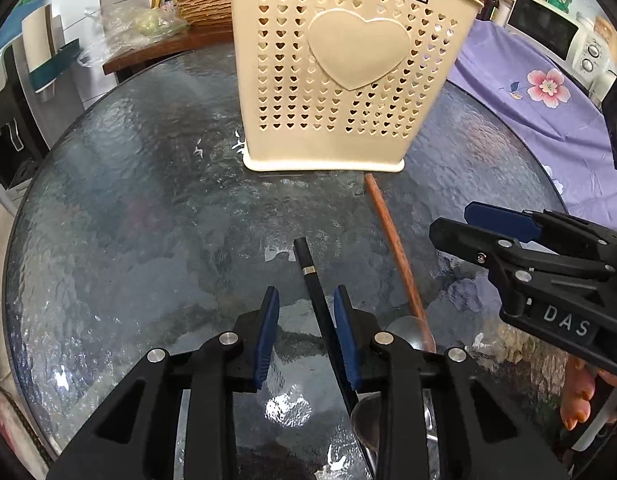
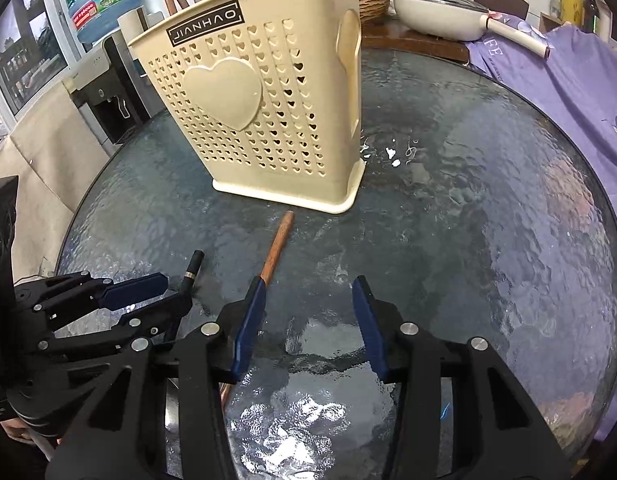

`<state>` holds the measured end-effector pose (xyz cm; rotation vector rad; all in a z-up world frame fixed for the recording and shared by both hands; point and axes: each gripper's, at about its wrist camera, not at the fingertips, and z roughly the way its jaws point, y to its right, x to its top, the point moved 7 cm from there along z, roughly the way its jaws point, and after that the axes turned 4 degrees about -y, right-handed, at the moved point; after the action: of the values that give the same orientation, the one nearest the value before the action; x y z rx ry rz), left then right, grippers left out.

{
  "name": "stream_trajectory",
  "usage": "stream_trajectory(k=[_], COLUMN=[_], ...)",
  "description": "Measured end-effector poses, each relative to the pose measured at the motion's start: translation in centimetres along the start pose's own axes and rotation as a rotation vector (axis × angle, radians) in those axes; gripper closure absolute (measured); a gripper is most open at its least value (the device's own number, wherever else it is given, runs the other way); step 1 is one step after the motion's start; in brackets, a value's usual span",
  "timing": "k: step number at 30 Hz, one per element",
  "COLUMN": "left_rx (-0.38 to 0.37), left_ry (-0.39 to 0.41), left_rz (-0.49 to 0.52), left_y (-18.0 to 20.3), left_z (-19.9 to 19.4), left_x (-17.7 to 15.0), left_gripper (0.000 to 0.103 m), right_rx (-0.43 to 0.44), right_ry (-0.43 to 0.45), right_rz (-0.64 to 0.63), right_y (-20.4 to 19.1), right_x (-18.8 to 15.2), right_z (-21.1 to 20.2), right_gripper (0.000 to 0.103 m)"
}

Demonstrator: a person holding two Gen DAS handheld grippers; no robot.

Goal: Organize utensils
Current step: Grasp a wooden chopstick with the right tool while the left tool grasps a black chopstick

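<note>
Left wrist view, holder: a cream perforated utensil holder is seen standing upright on the glass table, at the far side; some utensil tips are seen above its rim, too cropped to be named.
Left wrist view, black utensil: a black handle with a metal band is seen lying between the blue pads of the left gripper; it lies close against the right-hand pad, while a gap is left at the other.
Left wrist view, fingers: the jaws are narrowed about the black handle; a firm clamp is not yet shown, so the handle is judged bracketed rather than held.
Left wrist view, wooden utensil: a wooden-handled spoon is seen just beside, its handle end near the holder's base; its metal bowl is partly hidden behind the gripper.

Right wrist view, fingers: the right gripper is seen half open; only bare glass lies between its pads.
Right wrist view, wooden utensil: the wooden handle is seen passing outside the left-hand pad, touching or nearly so; which cannot be told.
Right wrist view, holder: the holder is seen beyond, upright, well apart from the fingers.

Step in hand: the pick-up of two utensils from the table is judged under way, one per gripper.
Next move: the left jaws are to be closed fully on the black handle; the right gripper is to be shifted sideways until the wooden handle is straddled; lifting towards the holder's open top would follow.
</note>
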<state>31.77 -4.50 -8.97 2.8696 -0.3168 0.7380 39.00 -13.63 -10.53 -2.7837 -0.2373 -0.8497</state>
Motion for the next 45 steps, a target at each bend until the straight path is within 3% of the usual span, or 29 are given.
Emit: stream_trajectory(k=[6,25,28,32,35,45], left_rx=[0.053,0.064,0.065,0.064,0.067,0.064], left_ry=[0.002,0.011,0.012,0.011,0.012,0.016], left_rz=[0.034,0.007,0.007,0.003,0.003,-0.008], left_y=[0.5,-2.4,-2.5,-2.6,-2.6,-3.0], left_z=[0.2,-0.1,-0.1,0.0,0.1,0.2], left_x=[0.4,0.7,0.7,0.8,0.9,1.1], left_gripper=[0.091,0.096,0.096,0.096,0.096,0.096], right_rx=[-0.007,-0.099,-0.133,-0.175,-0.188,-0.08], right_ry=[-0.016,-0.078,-0.075,-0.066,-0.062,0.005], right_rz=[-0.007,-0.03,-0.042,-0.049,-0.051,0.005], right_y=[-0.5,-3.0,-3.4,-4.3,-4.9,-4.4], right_x=[0.5,1.2,1.4,1.8,2.0,2.7], right_z=[0.5,3.5,3.8,4.2,4.6,3.9], right_gripper=[0.06,0.073,0.077,0.09,0.093,0.095])
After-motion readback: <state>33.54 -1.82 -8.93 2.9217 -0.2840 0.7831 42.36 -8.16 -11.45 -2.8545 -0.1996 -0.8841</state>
